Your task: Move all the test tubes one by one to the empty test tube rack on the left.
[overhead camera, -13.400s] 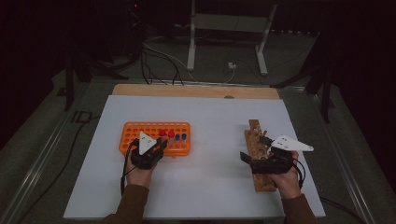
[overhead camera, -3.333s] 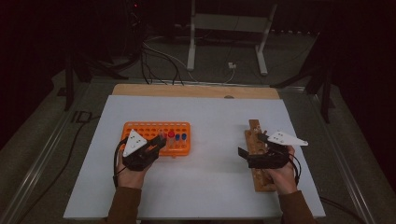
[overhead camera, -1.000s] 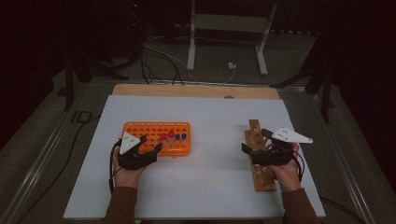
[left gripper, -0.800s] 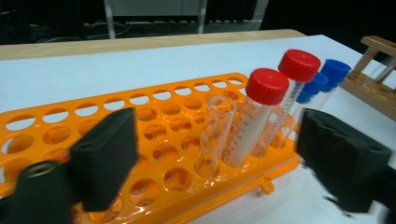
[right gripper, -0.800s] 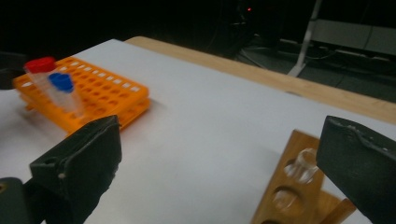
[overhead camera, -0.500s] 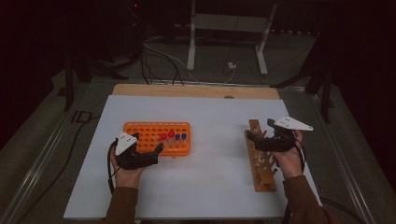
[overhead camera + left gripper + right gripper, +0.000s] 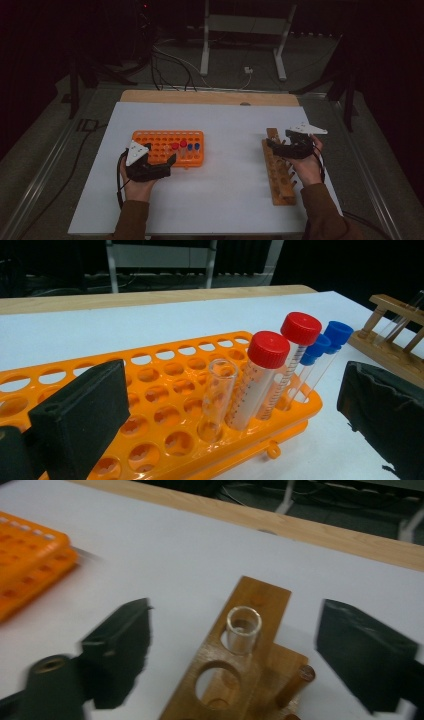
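Left gripper (image 7: 235, 425): jaws spread wide and released, having just been opening. A clear open tube (image 7: 218, 397) stands between them in the orange rack (image 7: 165, 390), clear of both pads, nearer the left jaw. In the high view half a second earlier this gripper (image 7: 150, 167) sat at the same rack corner. Judgement: the tube has been seated and let go; that transfer is complete.

Right gripper (image 7: 235, 650): jaws apart but lately closing. A glass tube (image 7: 244, 629) stands in an end hole of the wooden rack (image 7: 250, 680), midway between the jaws, with clear gaps to both pads. No grasp yet. Against the high view one second ago, the right gripper (image 7: 292, 147) has travelled from the rack's near half to its far end. Judgement: this is the approach to the next pick, with the jaws narrowing onto the tube.

Differences between views:
- The left gripper view shows two red-capped tubes (image 7: 260, 380) and two blue-capped tubes (image 7: 325, 347) just beyond the clear one, toward the right jaw. The high view renders these as coloured dots and does not resolve the clear tube.
- The right gripper view shows the tube's open rim and an empty hole directly below it. The high view does not show the glass.
- The high view alone shows both racks well apart on the white table (image 7: 225, 125).
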Available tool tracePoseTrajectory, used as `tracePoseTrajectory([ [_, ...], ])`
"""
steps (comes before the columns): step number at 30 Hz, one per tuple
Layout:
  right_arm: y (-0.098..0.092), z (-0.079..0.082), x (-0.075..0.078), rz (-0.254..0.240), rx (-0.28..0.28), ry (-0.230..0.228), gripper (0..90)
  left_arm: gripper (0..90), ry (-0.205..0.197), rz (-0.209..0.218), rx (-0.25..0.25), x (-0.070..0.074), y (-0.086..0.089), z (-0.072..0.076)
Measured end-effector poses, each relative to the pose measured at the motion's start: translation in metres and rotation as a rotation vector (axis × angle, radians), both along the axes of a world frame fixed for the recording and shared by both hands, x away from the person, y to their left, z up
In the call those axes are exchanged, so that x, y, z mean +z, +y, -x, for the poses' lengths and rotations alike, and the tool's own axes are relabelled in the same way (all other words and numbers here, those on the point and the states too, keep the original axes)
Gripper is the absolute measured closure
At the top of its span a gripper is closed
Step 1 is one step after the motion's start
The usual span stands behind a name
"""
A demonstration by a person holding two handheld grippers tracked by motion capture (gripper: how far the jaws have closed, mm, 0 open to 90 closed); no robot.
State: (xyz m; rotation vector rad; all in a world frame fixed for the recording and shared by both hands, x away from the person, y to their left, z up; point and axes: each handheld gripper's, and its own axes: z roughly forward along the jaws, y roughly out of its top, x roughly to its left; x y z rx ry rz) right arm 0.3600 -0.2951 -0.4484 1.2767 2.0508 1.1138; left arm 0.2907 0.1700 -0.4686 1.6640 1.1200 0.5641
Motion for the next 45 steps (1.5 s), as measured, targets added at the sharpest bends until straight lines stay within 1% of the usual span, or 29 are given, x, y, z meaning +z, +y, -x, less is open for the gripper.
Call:
tracePoseTrajectory([
  [1, 0.000, -0.001, -0.001, -0.002, -0.001, 0.004, 22.5, 0.8, 0.001, 0.001, -0.001, 0.000, 0.000, 0.000],
  [3, 0.000, -0.001, -0.002, 0.008, -0.004, 0.005, 34.8, 0.8, 0.001, 0.004, 0.001, 0.000, 0.000, 0.000],
  [4, 0.000, -0.001, -0.003, 0.015, -0.005, 0.005, 42.5, 0.8, 0.001, 0.004, 0.001, 0.000, 0.000, 0.000],
  [5, 0.001, -0.001, -0.003, 0.017, 0.002, 0.006, 47.1, 0.8, 0.001, 0.005, 0.001, 0.000, 0.000, 0.000],
  [7, 0.002, -0.002, -0.005, 0.045, -0.008, 0.008, 57.0, 0.8, -0.001, 0.005, 0.002, 0.000, 0.000, 0.000],
  [8, 0.002, -0.002, -0.006, 0.045, -0.009, 0.003, 62.0, 0.8, -0.001, 0.005, 0.003, 0.000, 0.000, 0.001],
  [10, 0.001, -0.003, -0.006, 0.042, -0.025, -0.001, 69.0, 0.8, -0.004, 0.003, 0.003, 0.000, -0.001, 0.001],
  [12, 0.001, -0.004, -0.007, 0.041, -0.026, -0.004, 74.0, 0.8, -0.002, 0.002, 0.002, 0.000, -0.001, 0.001],
  [14, 0.003, -0.005, -0.007, 0.054, -0.030, -0.010, 75.1, 0.8, -0.002, 0.002, 0.001, -0.001, -0.002, 0.001],
  [19, 0.005, -0.008, -0.008, 0.041, -0.029, -0.011, 75.5, 0.8, 0.001, -0.006, -0.004, -0.001, -0.003, 0.001],
  [21, 0.006, -0.009, -0.008, 0.052, -0.028, -0.017, 75.3, 0.8, 0.001, -0.006, -0.004, -0.001, -0.004, 0.001],
  [26, 0.006, -0.008, -0.009, 0.053, -0.030, -0.019, 74.8, 0.8, 0.003, -0.011, -0.010, -0.002, -0.005, 0.001],
  [29, 0.007, -0.008, -0.008, 0.067, -0.028, -0.021, 75.7, 0.8, 0.003, -0.012, -0.011, -0.002, -0.006, 0.001],
  [32, 0.006, -0.008, -0.008, 0.064, -0.026, -0.013, 76.3, 0.8, 0.004, -0.012, -0.013, -0.002, -0.006, 0.000],
  [34, 0.006, -0.007, -0.007, 0.070, -0.027, -0.017, 76.4, 0.8, 0.006, -0.012, -0.010, -0.002, -0.006, 0.001],
  [38, 0.004, -0.003, -0.003, 0.057, -0.026, -0.030, 76.5, 0.8, 0.005, -0.013, -0.013, -0.002, -0.006, 0.000],
  [45, 0.001, 0.003, 0.011, 0.036, -0.026, -0.061, 76.5, 0.9, 0.004, -0.012, -0.015, -0.002, -0.007, 0.001],
])
